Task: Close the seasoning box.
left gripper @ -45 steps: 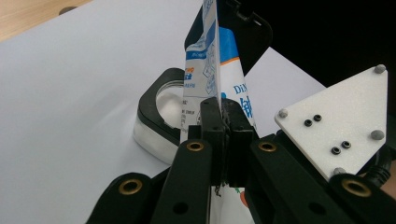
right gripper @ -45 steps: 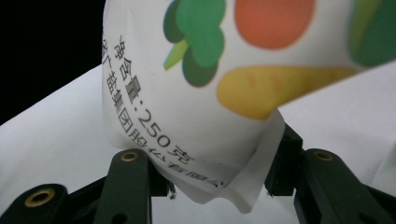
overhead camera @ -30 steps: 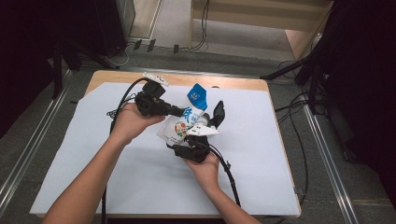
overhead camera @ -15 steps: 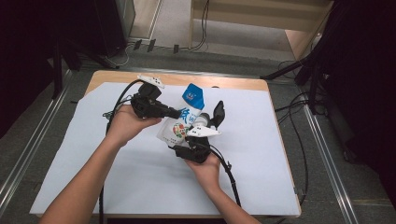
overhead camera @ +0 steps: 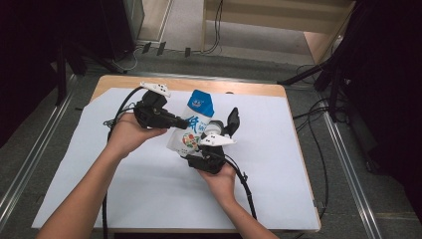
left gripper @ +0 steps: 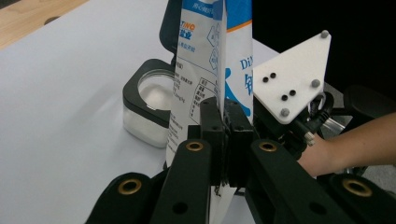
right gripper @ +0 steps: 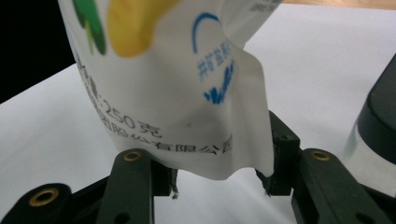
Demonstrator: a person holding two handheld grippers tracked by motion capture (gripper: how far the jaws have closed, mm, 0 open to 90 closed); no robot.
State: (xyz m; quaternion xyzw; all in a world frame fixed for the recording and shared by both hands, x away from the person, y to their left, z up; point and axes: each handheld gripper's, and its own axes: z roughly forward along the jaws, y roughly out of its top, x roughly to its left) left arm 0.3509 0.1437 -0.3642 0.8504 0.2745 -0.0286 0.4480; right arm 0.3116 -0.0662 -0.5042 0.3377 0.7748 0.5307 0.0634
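A white and blue pouch carries "250" followed by Chinese characters in black near its bottom edge, while its side panel, seen from the left gripper view, shows blue letters "Di" and small unreadable print.

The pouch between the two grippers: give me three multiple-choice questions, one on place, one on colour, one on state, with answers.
1. Where does the clear jar with the black collar stand?
A. on the white sheet
B. on the floor
C. on a shelf

2. What colour is the top of the pouch?
A. red
B. blue
C. black

3. How does the left gripper stand?
A. wide open
B. shut on the pouch's edge
C. lying on the table

A: the left gripper view shows the jar on the white sheet.
B: the high view shows a blue top.
B: its jaws pinch the pouch's edge.
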